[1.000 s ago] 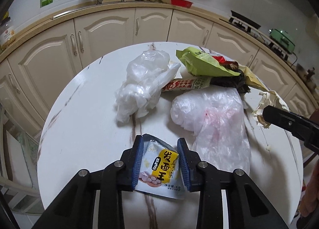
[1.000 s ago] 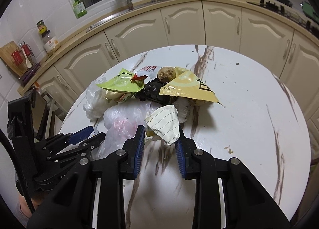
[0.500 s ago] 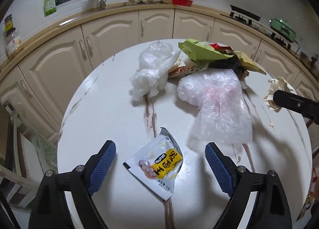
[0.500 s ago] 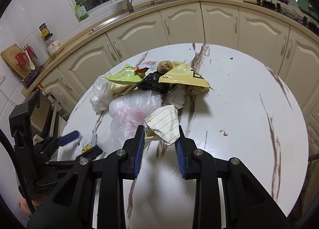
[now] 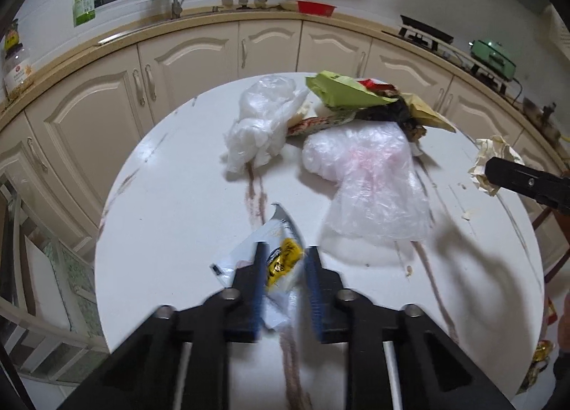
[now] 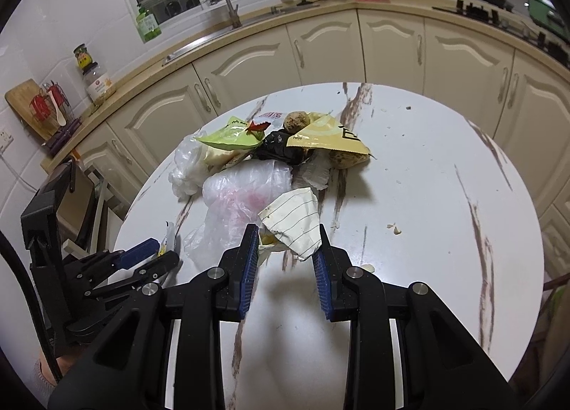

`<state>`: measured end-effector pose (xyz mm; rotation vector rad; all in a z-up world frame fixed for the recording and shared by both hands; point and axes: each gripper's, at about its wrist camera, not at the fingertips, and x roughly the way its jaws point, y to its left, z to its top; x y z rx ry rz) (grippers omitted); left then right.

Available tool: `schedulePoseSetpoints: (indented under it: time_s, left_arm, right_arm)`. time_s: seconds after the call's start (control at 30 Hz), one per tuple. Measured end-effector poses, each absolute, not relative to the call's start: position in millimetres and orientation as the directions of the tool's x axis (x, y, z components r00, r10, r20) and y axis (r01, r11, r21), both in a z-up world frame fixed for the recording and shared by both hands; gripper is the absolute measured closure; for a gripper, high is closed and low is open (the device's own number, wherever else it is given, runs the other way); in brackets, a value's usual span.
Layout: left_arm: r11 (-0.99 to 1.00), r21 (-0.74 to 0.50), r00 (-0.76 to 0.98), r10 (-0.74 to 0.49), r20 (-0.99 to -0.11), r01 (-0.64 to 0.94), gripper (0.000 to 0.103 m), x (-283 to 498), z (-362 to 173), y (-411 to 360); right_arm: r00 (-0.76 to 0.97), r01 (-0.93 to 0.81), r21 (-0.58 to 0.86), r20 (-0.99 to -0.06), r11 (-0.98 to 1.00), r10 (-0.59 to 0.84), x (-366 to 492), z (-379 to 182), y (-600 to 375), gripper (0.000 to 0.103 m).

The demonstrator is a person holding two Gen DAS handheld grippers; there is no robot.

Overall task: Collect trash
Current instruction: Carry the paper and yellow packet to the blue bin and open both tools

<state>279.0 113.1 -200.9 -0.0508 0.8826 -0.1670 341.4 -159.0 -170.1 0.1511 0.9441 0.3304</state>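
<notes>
A white and yellow snack wrapper sits crumpled between the blue pads of my left gripper, whose jaws are closing and pinching it near the round table's front edge. My right gripper is shut on a crumpled sheet of lined paper, held a little above the table. In the left wrist view that paper shows at the right, at the tip of the right gripper. In the right wrist view the left gripper is low at the left.
On the white marble table lies a heap of trash: a white plastic bag, a clear bag with pink marks, a green wrapper, a yellow wrapper and a black bag. Crumbs lie at the right. Cream cabinets curve behind.
My left gripper spread wide and dropped the snack wrapper on the table, then came together on it again. My right gripper kept the lined paper. Both views drew back from the heap.
</notes>
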Motion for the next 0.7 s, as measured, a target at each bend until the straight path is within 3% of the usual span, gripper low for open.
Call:
schedulePoseSetpoints:
  time_s: [0.7]
  left_arm:
    - [0.977, -0.129, 0.654, -0.209, -0.728, 0.168, 0.096, 248.4, -175.6, 80.3]
  right_arm:
    - [0.580, -0.183, 0.281, -0.743, 0.942, 0.335, 318.2, -156.2, -187.8, 0.075]
